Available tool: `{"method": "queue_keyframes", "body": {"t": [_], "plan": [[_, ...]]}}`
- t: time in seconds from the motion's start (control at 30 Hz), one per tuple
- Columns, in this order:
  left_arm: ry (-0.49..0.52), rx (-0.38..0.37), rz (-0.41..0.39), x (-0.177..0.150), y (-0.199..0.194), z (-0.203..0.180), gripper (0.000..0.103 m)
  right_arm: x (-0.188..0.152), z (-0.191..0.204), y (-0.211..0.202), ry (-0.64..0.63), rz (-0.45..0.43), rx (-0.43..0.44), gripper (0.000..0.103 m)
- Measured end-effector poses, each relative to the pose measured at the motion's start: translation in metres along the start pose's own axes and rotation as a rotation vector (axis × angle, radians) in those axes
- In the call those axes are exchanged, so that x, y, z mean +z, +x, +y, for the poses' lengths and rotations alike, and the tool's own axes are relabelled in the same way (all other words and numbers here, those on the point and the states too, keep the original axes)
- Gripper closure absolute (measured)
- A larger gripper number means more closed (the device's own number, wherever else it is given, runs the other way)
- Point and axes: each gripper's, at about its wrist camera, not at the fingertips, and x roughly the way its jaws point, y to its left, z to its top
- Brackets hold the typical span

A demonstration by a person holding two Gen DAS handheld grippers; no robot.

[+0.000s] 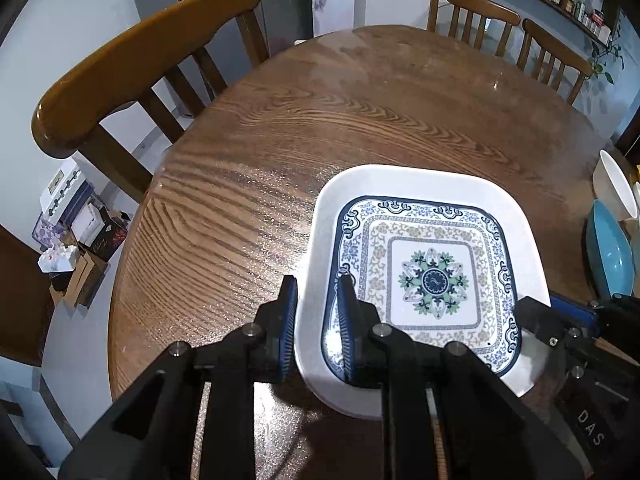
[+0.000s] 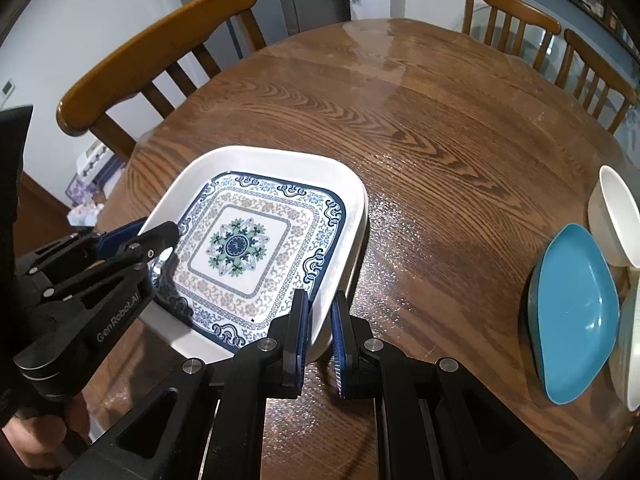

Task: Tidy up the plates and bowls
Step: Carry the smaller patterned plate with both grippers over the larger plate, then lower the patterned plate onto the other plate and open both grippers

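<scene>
Your left gripper (image 1: 316, 320) is clamped on the left rim of the square patterned plate (image 1: 430, 276), one finger outside the rim, the other inside on the blue border. Your right gripper (image 2: 319, 332) pinches the plate's right rim the same way, fingers narrow with the white edge between them. The plate sits toward the near left part of the wooden surface (image 1: 360, 120); its far side looks slightly raised, but you can't tell for sure whether it rests flat. At the right edge of the surface: a teal plate (image 2: 572, 320), tilted up on its side, with a white bowl (image 2: 612, 216) just behind it and more white dishes beside it, partly cut off. All of these are well apart from the patterned plate. Wooden chairs (image 1: 132, 64) stand around the far and left edges. Part of your hand (image 2: 28, 436) shows under the left gripper in the right wrist view.
</scene>
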Motion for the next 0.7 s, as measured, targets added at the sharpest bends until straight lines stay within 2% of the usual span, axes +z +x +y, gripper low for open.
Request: {"method": "queue_keyframes", "body": {"t": [0.23, 0.3, 0.43, 0.5, 0.67, 0.7], "plan": [[0.022, 0.002, -0.002, 0.0, 0.001, -0.005, 0.083, -0.001, 0.001, 0.001, -0.013, -0.006, -0.042, 0.09], [0.02, -0.002, -0.011, 0.0, -0.002, -0.005, 0.08, -0.002, 0.0, 0.0, -0.015, -0.008, -0.048, 0.09], [0.016, 0.004, -0.037, 0.001, -0.01, -0.005, 0.06, -0.001, -0.001, -0.01, -0.032, -0.051, -0.069, 0.09], [0.018, 0.002, -0.052, 0.001, -0.016, -0.007, 0.058, -0.001, -0.002, -0.017, -0.04, -0.071, -0.07, 0.09], [0.032, -0.007, -0.091, 0.002, -0.034, -0.015, 0.034, -0.006, -0.012, -0.034, -0.003, -0.09, 0.017, 0.089], [0.036, -0.011, -0.1, 0.002, -0.039, -0.017, 0.033, -0.008, -0.014, -0.037, 0.007, -0.097, 0.029, 0.088]]}}
